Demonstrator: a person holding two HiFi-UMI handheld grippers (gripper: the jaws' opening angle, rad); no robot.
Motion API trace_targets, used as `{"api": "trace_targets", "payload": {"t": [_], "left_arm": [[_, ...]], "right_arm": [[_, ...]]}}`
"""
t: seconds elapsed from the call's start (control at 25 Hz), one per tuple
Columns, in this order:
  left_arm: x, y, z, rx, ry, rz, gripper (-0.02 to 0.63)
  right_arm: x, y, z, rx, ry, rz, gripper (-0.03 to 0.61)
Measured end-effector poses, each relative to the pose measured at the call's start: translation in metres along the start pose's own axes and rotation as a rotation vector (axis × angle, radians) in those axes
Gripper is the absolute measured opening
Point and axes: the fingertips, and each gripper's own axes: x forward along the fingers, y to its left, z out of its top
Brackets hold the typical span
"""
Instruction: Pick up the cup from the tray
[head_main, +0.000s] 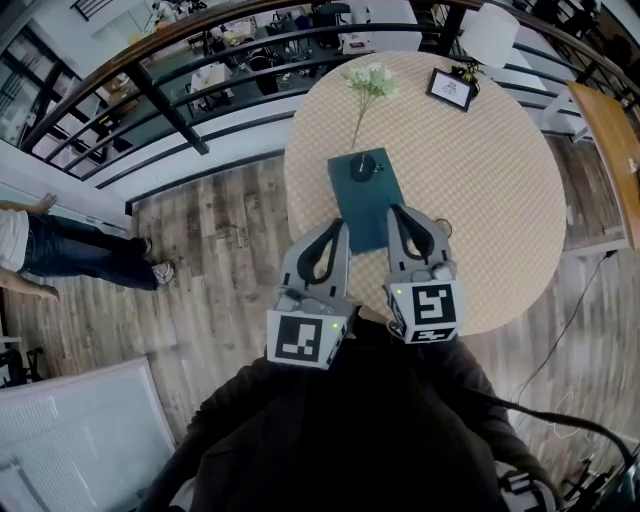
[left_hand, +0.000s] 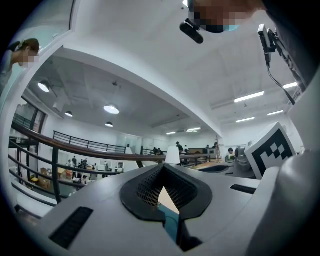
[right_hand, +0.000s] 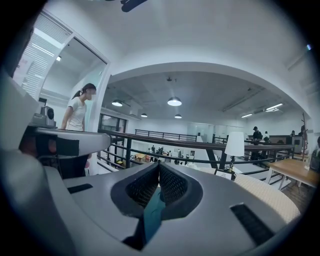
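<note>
A dark teal rectangular tray (head_main: 365, 205) on the round beige table (head_main: 490, 180) holds a small dark cup (head_main: 362, 168) at its far end. The left gripper (head_main: 338, 228) and right gripper (head_main: 395, 212) are at the tray's near end, short of the cup, with jaws pressed together and empty.

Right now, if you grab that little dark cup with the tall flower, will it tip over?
Probably tippy: the cup looks small, while the flower stands much taller than it. The thin stem likely sways if jolted. The cup is probably light, so a gentle, level lift seems safest.
</note>
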Motion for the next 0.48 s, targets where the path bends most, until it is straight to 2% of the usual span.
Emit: {"api": "trace_targets", "payload": {"t": [0.48], "left_arm": [[0.016, -0.006, -0.026, -0.029, 0.076, 0.007, 0.005]], "right_arm": [[0.01, -0.013, -0.026, 0.041, 0.057, 0.024, 0.009]]}}
